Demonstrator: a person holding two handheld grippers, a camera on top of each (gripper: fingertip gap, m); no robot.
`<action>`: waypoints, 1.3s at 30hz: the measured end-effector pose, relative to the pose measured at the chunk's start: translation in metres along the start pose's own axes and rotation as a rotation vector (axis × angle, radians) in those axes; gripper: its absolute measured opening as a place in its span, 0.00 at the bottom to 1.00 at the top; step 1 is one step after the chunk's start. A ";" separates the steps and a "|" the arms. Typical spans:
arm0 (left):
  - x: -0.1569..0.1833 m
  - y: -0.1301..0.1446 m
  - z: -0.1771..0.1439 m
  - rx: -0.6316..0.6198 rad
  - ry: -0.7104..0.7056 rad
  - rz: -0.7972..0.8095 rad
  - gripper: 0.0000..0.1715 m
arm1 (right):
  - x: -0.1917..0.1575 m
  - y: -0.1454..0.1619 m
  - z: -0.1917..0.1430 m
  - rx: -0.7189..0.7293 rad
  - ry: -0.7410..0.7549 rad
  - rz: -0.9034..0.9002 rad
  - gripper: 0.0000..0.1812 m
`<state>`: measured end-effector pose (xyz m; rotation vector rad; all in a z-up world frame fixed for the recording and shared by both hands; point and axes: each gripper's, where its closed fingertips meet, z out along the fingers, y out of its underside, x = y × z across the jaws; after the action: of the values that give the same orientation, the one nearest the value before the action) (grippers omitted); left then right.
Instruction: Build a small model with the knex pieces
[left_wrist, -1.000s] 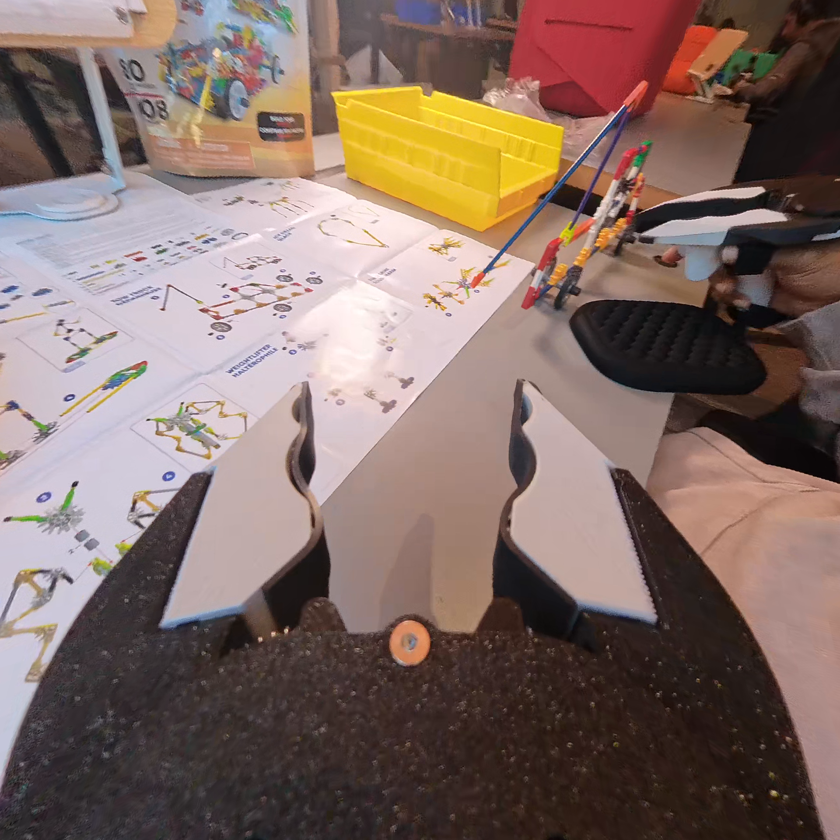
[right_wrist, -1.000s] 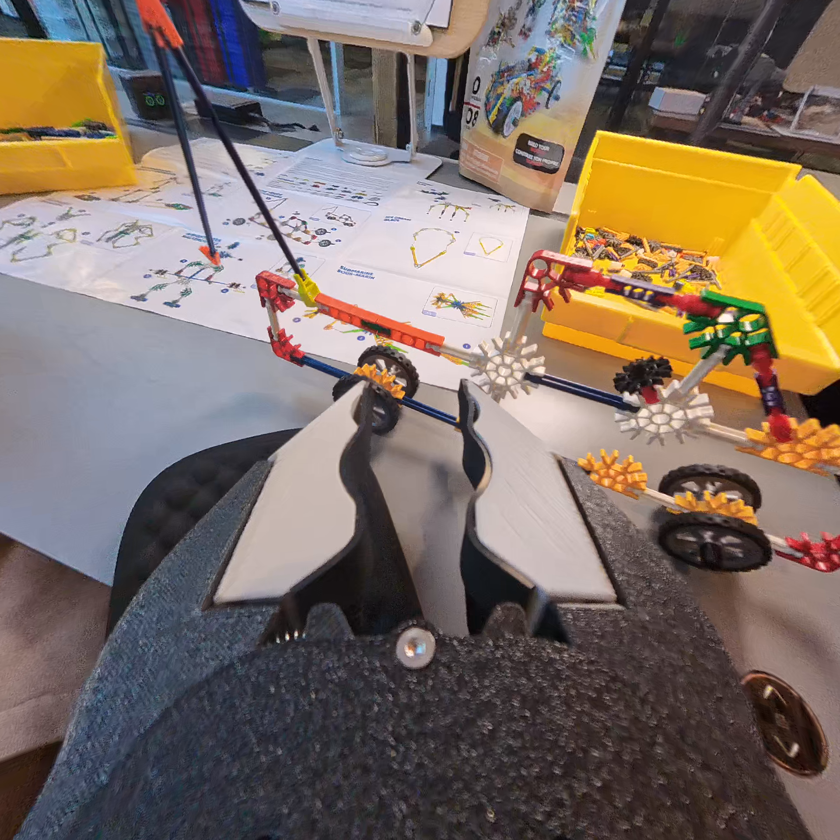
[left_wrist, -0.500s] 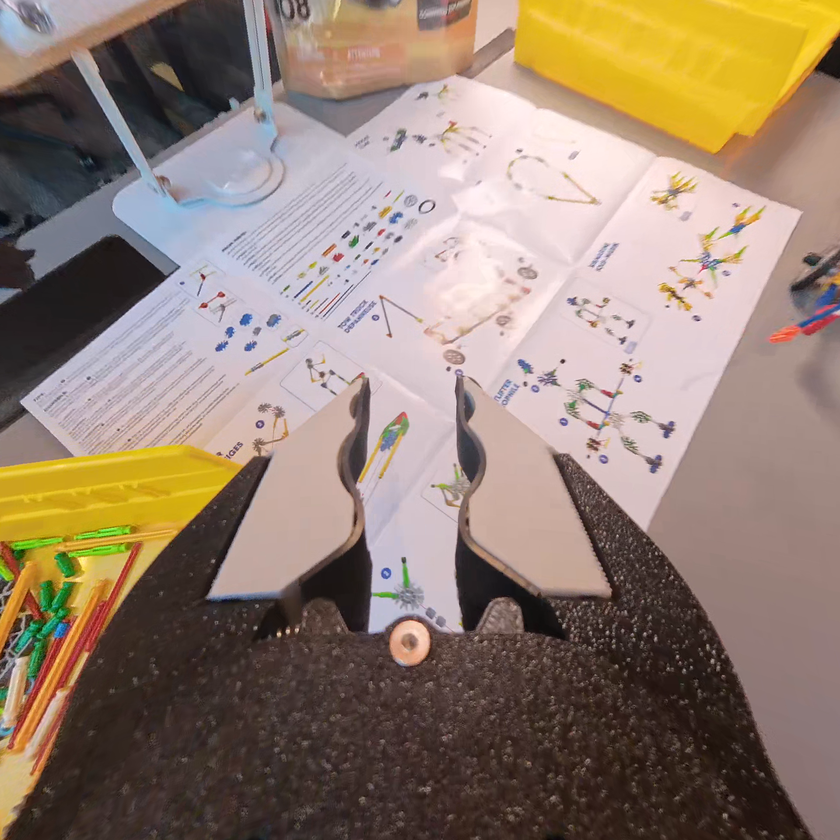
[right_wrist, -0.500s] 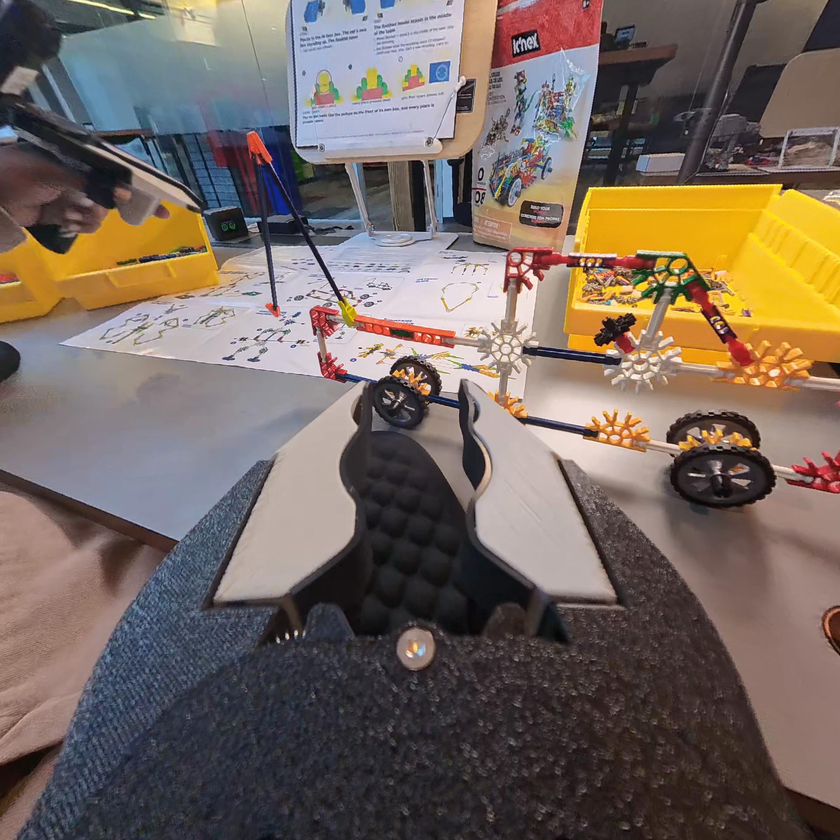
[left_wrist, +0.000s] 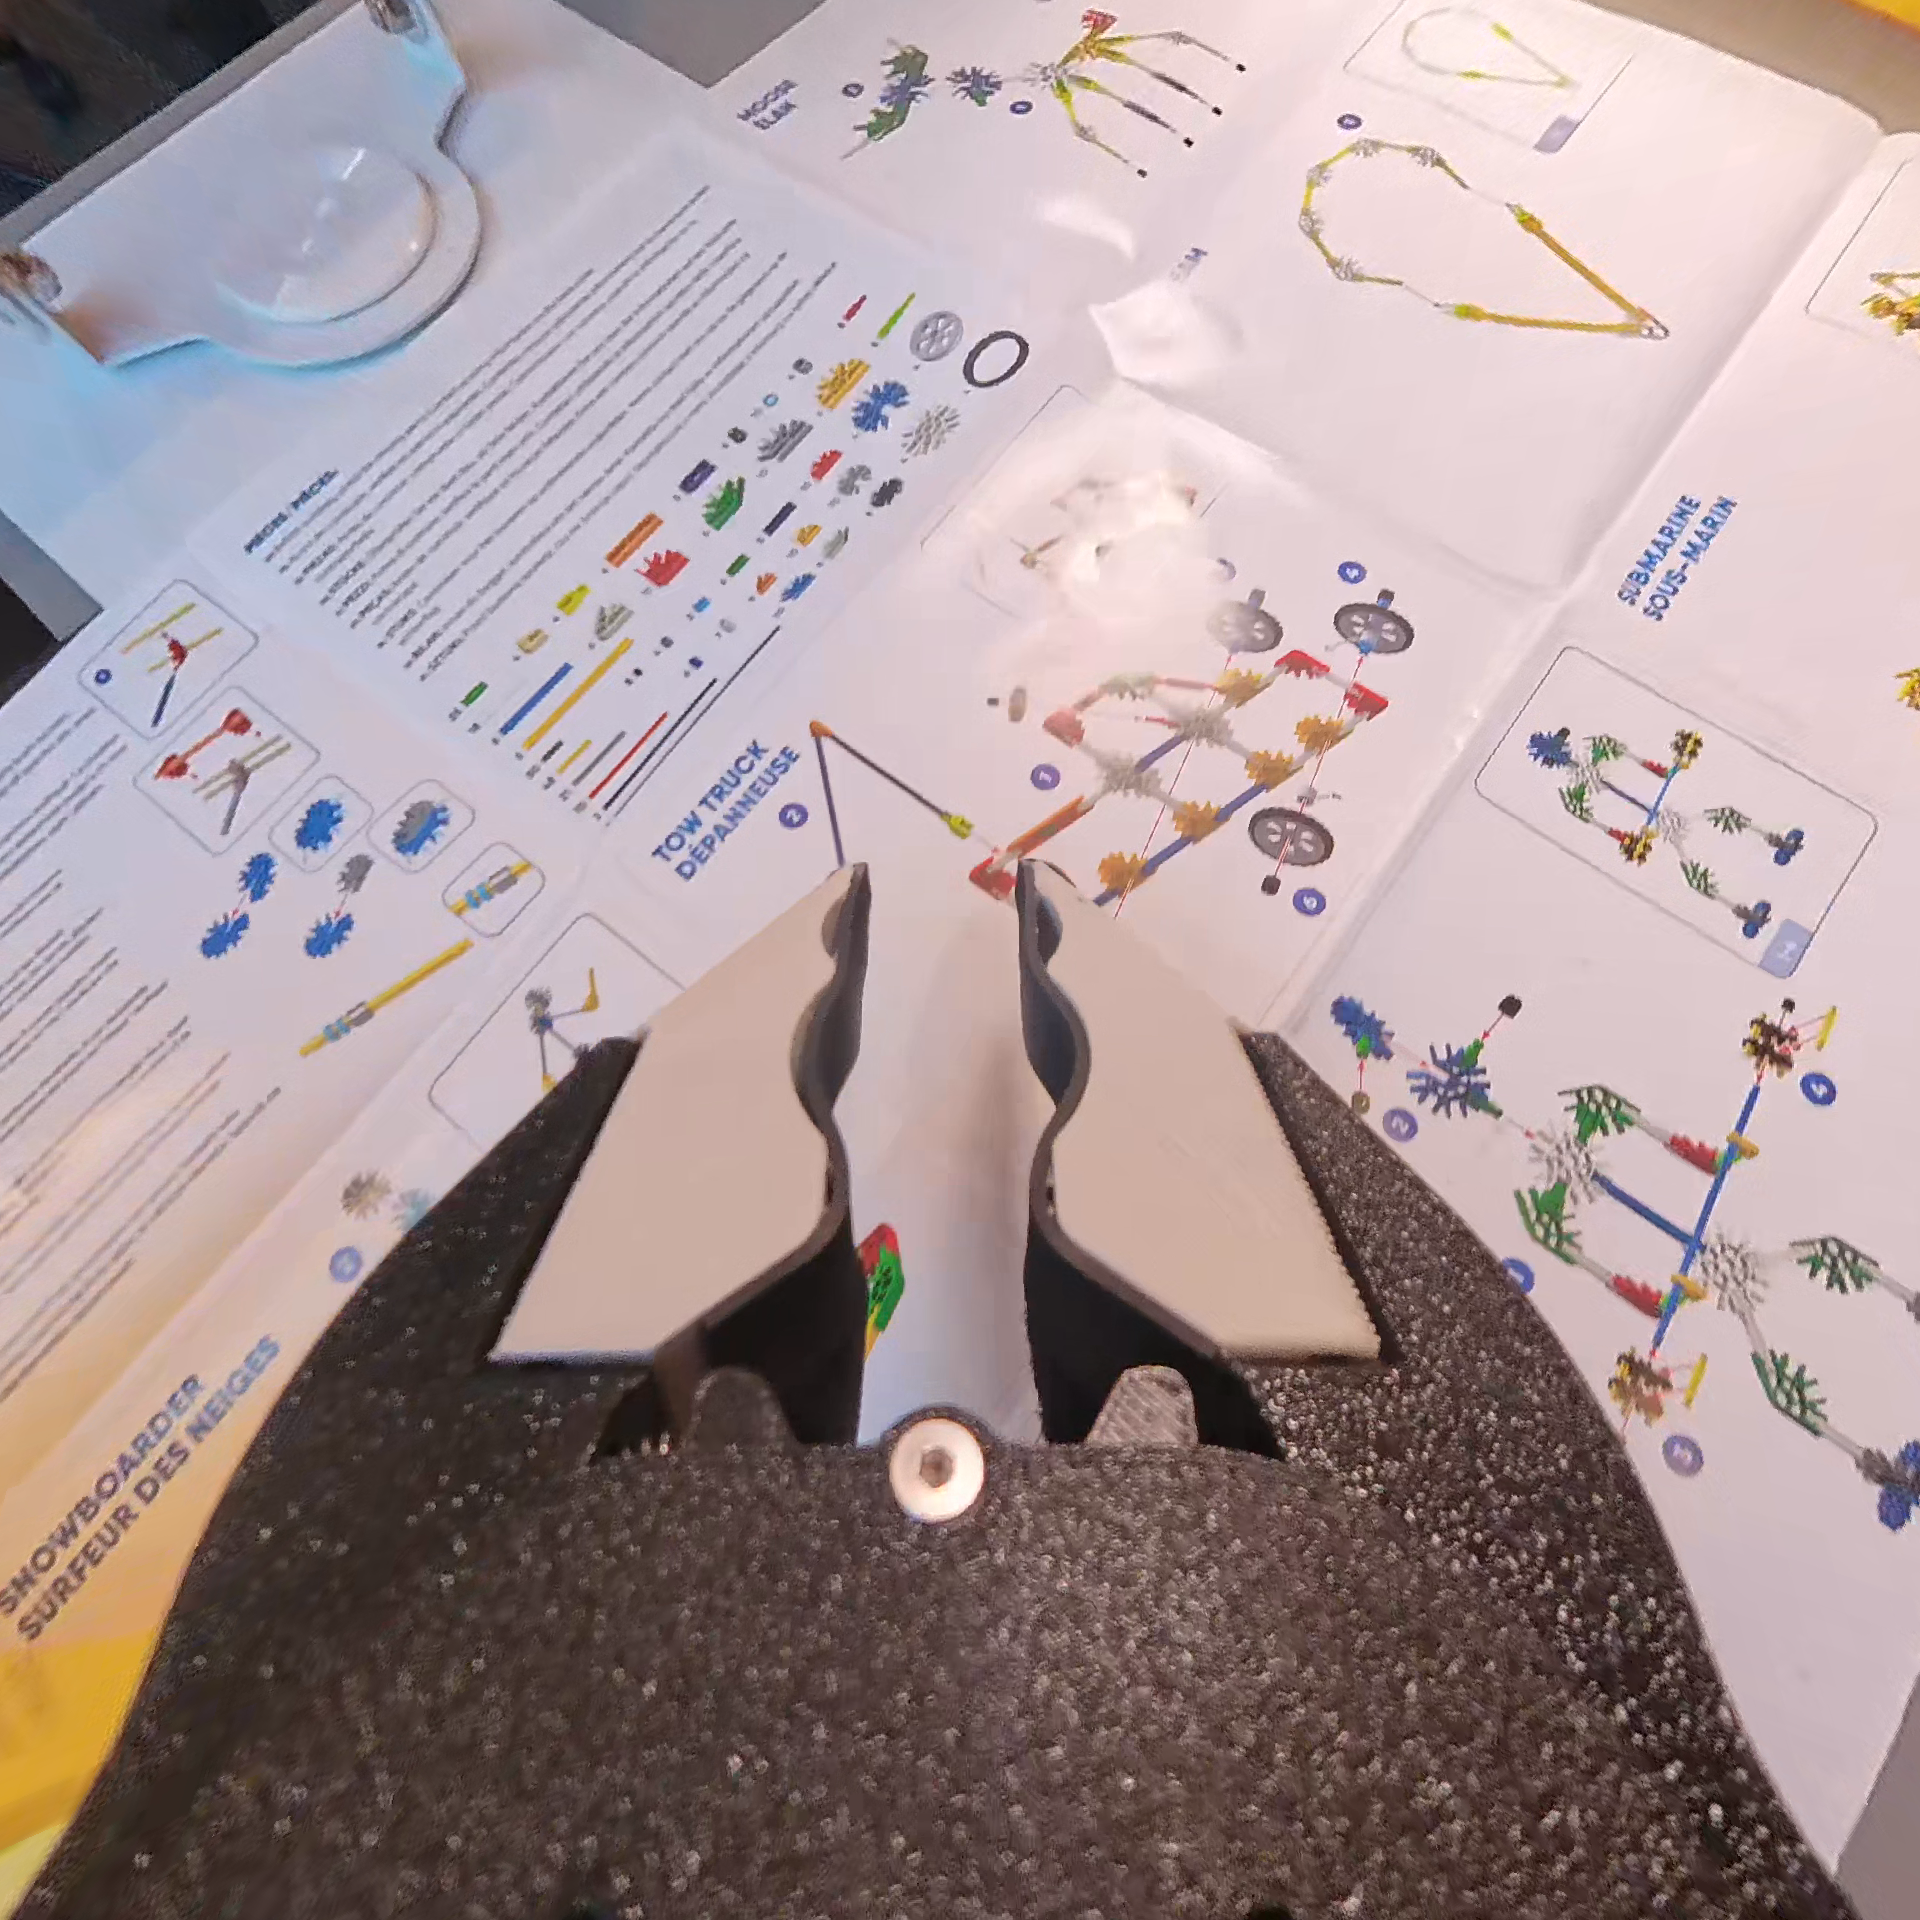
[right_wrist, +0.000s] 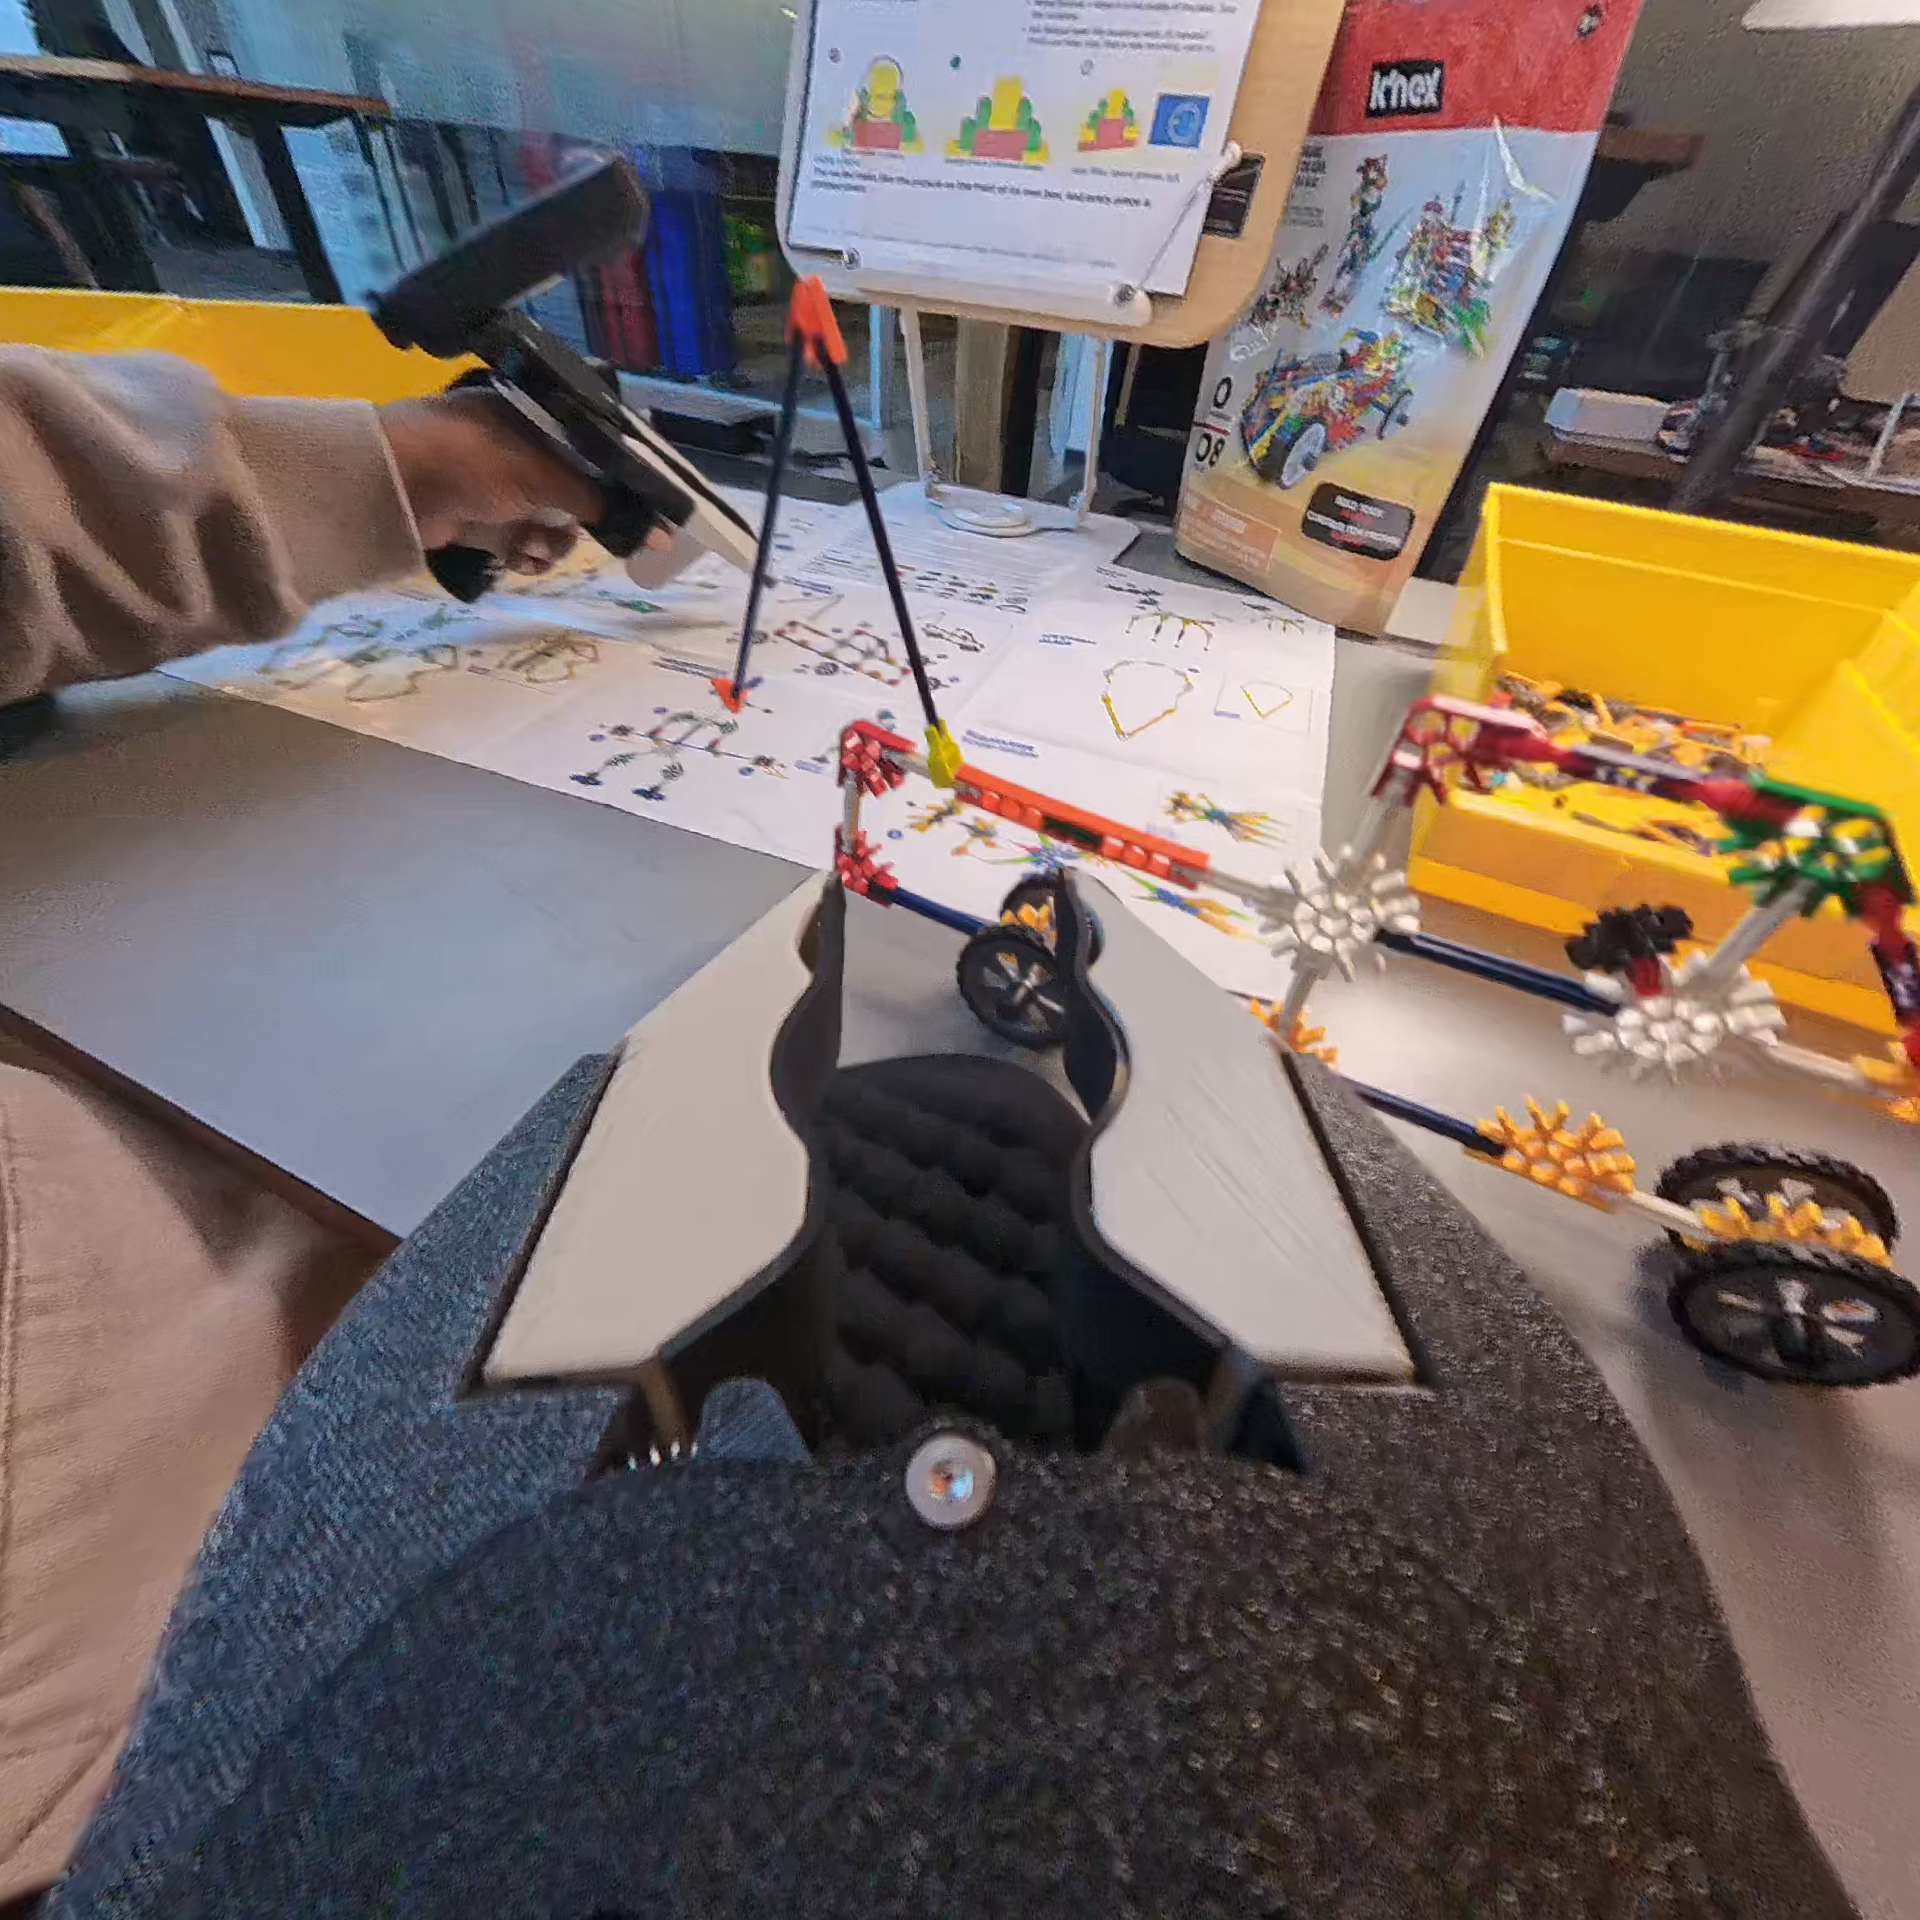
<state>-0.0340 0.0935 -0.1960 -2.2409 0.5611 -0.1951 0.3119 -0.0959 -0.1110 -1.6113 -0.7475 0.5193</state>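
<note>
My left gripper (left_wrist: 940, 883) is open and empty. It hovers close over a large white instruction sheet (left_wrist: 1455, 520), with its tips above a drawing of a wheeled rod model. My right gripper (right_wrist: 945, 894) is open and empty, low at the table's near edge over a black dimpled pad (right_wrist: 935, 1195). Just past its tips stands a rod-and-connector toy truck (right_wrist: 1340, 914); its small front wheel (right_wrist: 1013, 987) is by the right finger without touching it. Two dark rods rise from the truck to an orange tip (right_wrist: 810, 322). The left gripper (right_wrist: 686, 530), held by a hand, also shows there.
A yellow bin (right_wrist: 1662, 644) of loose pieces stands behind the truck at right, another yellow bin (right_wrist: 208, 332) at far left. A toy box (right_wrist: 1382, 343) and a clipboard stand (right_wrist: 1018, 135) are at the back; its white base (left_wrist: 312, 239) rests on the sheet's far edge. Across from one pair of fingers to the other is roughly 40 centimetres.
My left gripper swung left from the table edge and dropped close over the sheet, its jaws narrower than a second ago. My right gripper drew back and tilted up; its jaws widened a little.
</note>
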 end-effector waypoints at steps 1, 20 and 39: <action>0.003 -0.006 0.005 0.013 0.002 0.003 0.15 | -0.004 -0.008 0.004 0.012 -0.014 0.004 0.21; 0.031 -0.143 0.142 0.076 0.046 -0.062 0.10 | 0.026 -0.053 0.075 0.094 0.006 0.080 0.19; 0.139 -0.076 0.068 0.037 0.248 0.261 0.18 | 0.018 -0.026 0.060 0.080 0.012 0.128 0.18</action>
<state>0.1357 0.1205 -0.1906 -2.0959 0.9669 -0.3484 0.2779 -0.0393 -0.0948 -1.5933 -0.6098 0.6233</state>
